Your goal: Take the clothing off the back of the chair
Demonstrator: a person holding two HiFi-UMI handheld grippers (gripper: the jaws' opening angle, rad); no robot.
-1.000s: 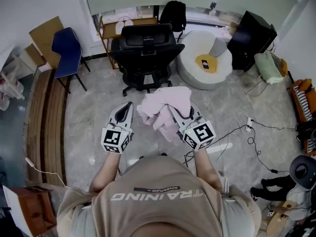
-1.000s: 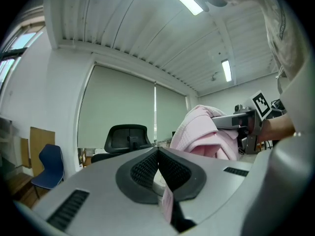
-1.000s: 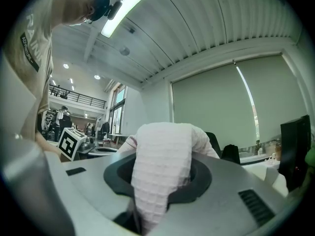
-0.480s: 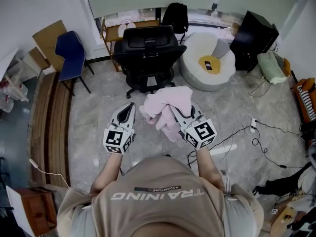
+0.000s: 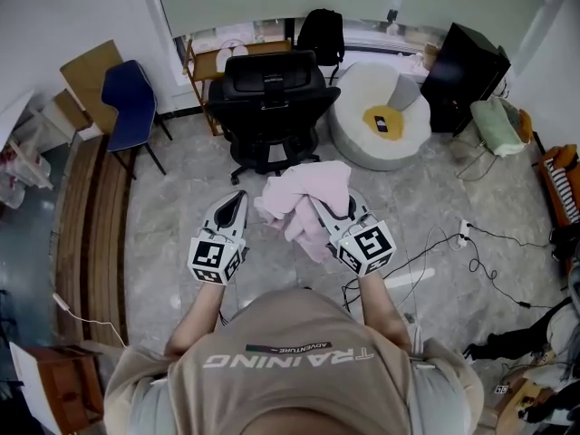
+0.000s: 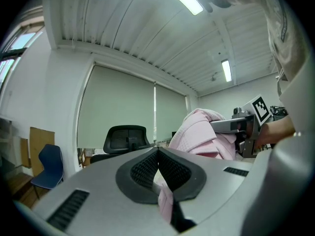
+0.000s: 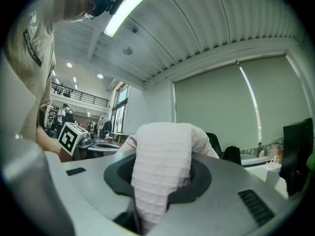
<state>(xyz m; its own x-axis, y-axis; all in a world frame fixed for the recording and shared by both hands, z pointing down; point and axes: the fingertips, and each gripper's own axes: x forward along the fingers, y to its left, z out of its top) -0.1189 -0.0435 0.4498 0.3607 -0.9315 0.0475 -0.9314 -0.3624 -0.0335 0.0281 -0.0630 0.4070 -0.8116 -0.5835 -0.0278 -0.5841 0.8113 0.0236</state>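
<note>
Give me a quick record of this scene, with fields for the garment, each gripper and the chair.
garment: pink garment, bunched up, draped over the right gripper
right gripper: fingers shut on the pink garment
left gripper: fingers together, a thin pink strip between them, apparently the garment's edge
chair: black office chair, beyond both grippers, backrest bare

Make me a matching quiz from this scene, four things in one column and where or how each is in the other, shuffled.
1 pink waffle-weave garment
2 black office chair
3 blue chair with black legs
4 round white pouf

A beside a brown board
B clamped in the right tongs
C carries a yellow pad
D its back bare

Pairs: 1-B, 2-D, 3-A, 4-C
</note>
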